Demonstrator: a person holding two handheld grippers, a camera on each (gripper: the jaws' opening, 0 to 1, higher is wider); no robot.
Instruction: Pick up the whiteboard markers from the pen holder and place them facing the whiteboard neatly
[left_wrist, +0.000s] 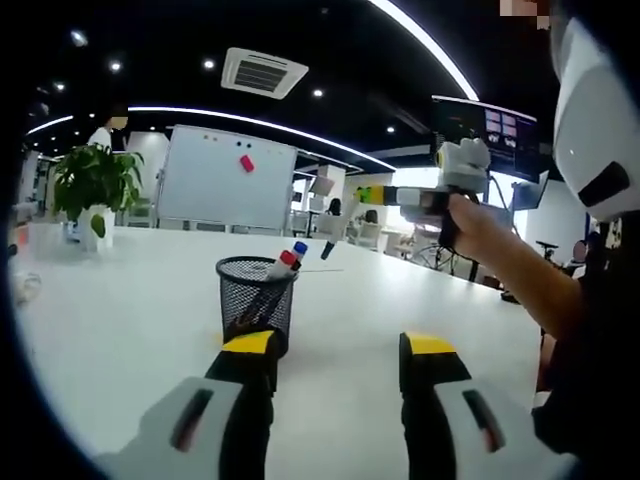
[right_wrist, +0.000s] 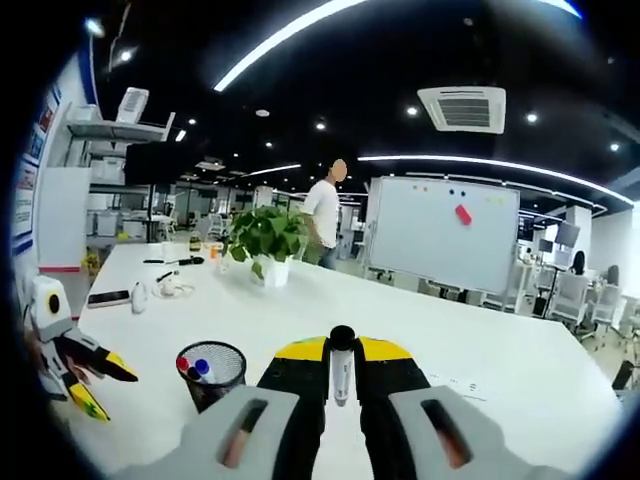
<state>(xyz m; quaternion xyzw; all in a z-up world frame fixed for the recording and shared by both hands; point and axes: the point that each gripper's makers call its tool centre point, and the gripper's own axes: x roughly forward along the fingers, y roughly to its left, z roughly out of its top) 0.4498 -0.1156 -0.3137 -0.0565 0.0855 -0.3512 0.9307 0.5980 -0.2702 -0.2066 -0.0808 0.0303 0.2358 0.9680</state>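
A black mesh pen holder (left_wrist: 255, 295) stands on the white table (left_wrist: 120, 300), just beyond my left gripper (left_wrist: 340, 350), which is open with nothing between its jaws. Red- and blue-capped markers (left_wrist: 291, 256) stick out of the holder. My right gripper (right_wrist: 342, 350) is shut on a white marker with a black cap (right_wrist: 342, 368), held above the table. In the right gripper view the pen holder (right_wrist: 212, 372) sits low left, the left gripper (right_wrist: 108, 392) beside it. The whiteboard (right_wrist: 445, 245) stands past the table's far edge. In the left gripper view the right gripper (left_wrist: 365, 197) hovers at upper right.
A potted plant (right_wrist: 265, 240) stands on the table toward the far side, with a phone (right_wrist: 108, 297) and small items at the left. A person (right_wrist: 322, 215) stands behind the plant. Office chairs (right_wrist: 560, 295) lie to the right of the whiteboard.
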